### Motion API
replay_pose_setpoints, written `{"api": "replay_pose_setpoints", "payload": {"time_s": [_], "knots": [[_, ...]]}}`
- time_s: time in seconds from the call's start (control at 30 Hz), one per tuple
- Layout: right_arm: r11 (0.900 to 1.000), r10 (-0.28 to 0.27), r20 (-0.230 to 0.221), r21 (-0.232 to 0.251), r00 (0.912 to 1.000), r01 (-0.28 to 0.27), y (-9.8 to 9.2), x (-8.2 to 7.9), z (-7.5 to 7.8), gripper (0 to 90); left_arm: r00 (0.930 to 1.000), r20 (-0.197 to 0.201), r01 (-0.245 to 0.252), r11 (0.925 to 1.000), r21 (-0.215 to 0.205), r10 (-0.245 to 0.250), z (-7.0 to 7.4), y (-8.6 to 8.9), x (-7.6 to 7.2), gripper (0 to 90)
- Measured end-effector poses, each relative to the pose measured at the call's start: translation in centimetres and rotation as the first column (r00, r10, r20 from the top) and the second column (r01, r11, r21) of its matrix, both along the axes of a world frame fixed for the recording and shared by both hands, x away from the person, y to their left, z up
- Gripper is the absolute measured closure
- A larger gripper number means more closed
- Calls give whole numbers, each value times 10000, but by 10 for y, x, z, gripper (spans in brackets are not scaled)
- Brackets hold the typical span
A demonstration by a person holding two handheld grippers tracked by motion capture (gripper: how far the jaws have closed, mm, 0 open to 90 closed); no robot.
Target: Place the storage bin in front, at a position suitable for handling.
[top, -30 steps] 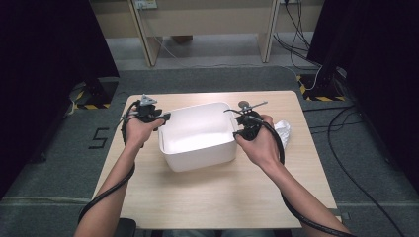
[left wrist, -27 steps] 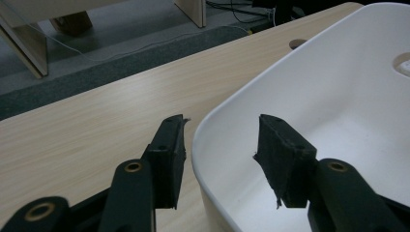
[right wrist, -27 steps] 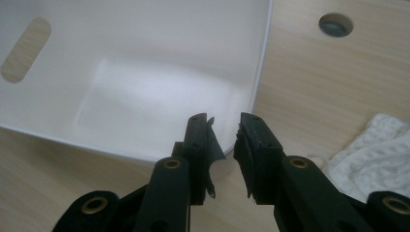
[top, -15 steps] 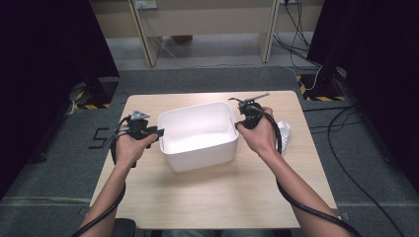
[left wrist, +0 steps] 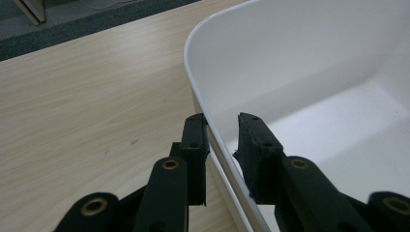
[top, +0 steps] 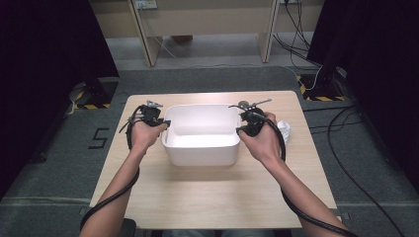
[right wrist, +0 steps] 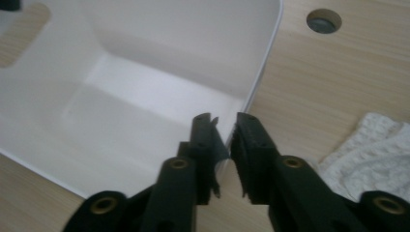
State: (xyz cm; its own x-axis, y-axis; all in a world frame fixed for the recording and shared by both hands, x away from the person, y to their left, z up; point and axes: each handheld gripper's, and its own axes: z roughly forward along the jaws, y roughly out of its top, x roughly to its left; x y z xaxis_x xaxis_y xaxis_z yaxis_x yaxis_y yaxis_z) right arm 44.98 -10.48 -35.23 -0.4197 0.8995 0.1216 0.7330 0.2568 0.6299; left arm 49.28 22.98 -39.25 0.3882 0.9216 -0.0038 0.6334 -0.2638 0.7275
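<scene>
I stand at the wooden table (top: 207, 197) with a pair of tongs in each hand, and between them sits the white tub (top: 200, 148), open side up, in the middle of the tabletop; my left gripper (top: 162, 123) is at the tub's left wall and my right gripper (top: 240, 129) at its right wall; in the left gripper view the rim of the tub (left wrist: 212, 140) runs between my two black jaws, one outside the wall and one inside, the outer one against the rim with a small gap showing before the inner pad; these jaws have just been closing on that wall, and I take them as clamped on it; in the right gripper view the tub's edge (right wrist: 256, 92) likewise passes between my jaws, one within the tub and one over the table; these jaws have just been opening, and I cannot tell whether the pads press the wall; just beyond my right hand lies a white cloth (top: 285, 131), beside the tub and not touching it.
</scene>
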Motion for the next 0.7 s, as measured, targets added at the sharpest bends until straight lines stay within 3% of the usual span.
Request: {"api": "replay_pose_setpoints", "payload": {"time_s": [0.1, 0.2, 0.23, 0.3, 0.33, 0.37, 0.43, 0.5, 0.63, 0.7], "knots": [[9992, -181, 646, 370, 9977, 157, -14, -5, 9, 614, 9997, 248, 30, 9998, -204, -25, 0, 3, -3, 710], [9917, -1110, 591, 715, 9921, 1067, -41, 4, 8, 543, 9969, 787, -4, 9994, -338, 31, 4, 8, -9, 627], [9881, -1392, 462, 724, 9892, 1357, -51, 8, 6, 530, 9947, 1021, -25, 9979, -649, 91, 6, 10, -14, 597], [9689, -2391, -122, 627, 9709, 2394, -79, 24, -11, 503, 9901, 1397, 21, 9937, -1116, 136, 9, 14, -25, 522], [9592, -2753, -430, 551, 9604, 2774, -89, 29, -20, 490, 9901, 1397, 21, 9937, -1116, 136, 9, 14, -25, 496], [9513, -3019, -685, 440, 9509, 3052, -99, 34, -30, 477, 9862, 1649, 143, 9872, -1591, 122, 10, 19, -37, 479], [9359, -3452, -1011, 374, 9331, 3503, -115, 41, -47, 467, 9827, 1845, 210, 9811, -1924, 151, 9, 24, -48, 457], [9159, -3915, -1377, 372, 9098, 3997, -129, 46, -66, 455, 9791, 2031, 346, 9744, -2221, 115, 7, 31, -63, 443], [9012, -4189, -1792, 380, 8902, 4317, -140, 50, -91, 436, 9736, 2267, 326, 9663, -2553, 271, 5, 41, -87, 435], [9016, -4173, -1871, 369, 8893, 4309, -139, 52, -97, 432, 9732, 2290, 415, 9640, -2628, 205, 1, 43, -99, 434]]}}
